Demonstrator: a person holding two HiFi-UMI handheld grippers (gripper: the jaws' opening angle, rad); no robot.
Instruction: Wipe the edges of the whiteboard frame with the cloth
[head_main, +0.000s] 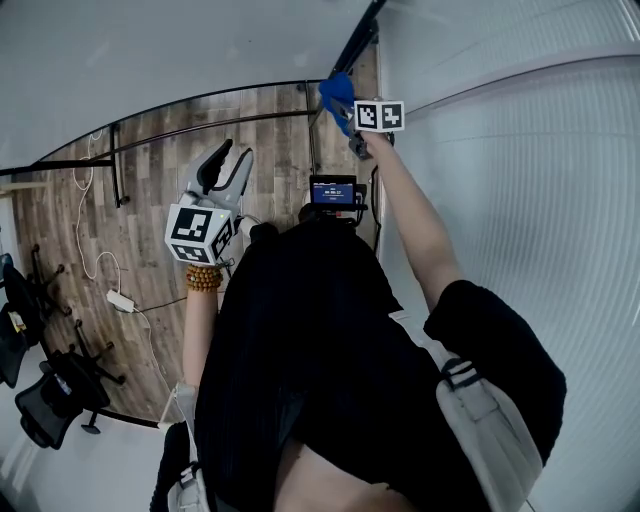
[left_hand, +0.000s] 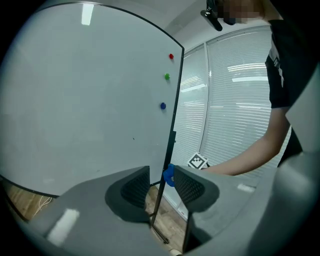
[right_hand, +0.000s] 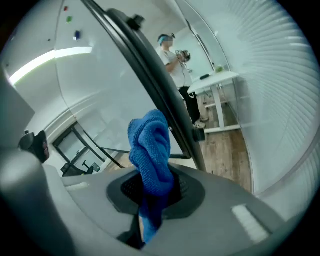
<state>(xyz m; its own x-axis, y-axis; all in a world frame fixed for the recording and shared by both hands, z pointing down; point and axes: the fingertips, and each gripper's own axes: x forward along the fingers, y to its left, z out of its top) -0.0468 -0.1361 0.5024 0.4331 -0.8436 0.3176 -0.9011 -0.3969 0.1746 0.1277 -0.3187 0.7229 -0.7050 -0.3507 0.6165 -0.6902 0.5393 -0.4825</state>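
Observation:
The whiteboard (left_hand: 75, 100) stands upright with a thin black frame (left_hand: 172, 130) down its right edge. My right gripper (right_hand: 152, 187) is shut on a bunched blue cloth (right_hand: 150, 150), which sits against the black frame (right_hand: 150, 80). In the head view the cloth (head_main: 338, 95) is at the frame (head_main: 355, 45), at the end of my outstretched right arm, with the right gripper (head_main: 350, 120) just behind it. My left gripper (head_main: 228, 165) hangs back near my body, open and holding nothing. Between its fingers (left_hand: 187, 185) I see the cloth (left_hand: 168, 175) far off.
Window blinds (head_main: 520, 200) run close along the right of the board. A small screen on a stand (head_main: 333, 190) is below the right gripper. Cables and a power strip (head_main: 120, 300) lie on the wooden floor, and office chairs (head_main: 40, 400) stand at the left. A desk (right_hand: 220, 80) stands beyond.

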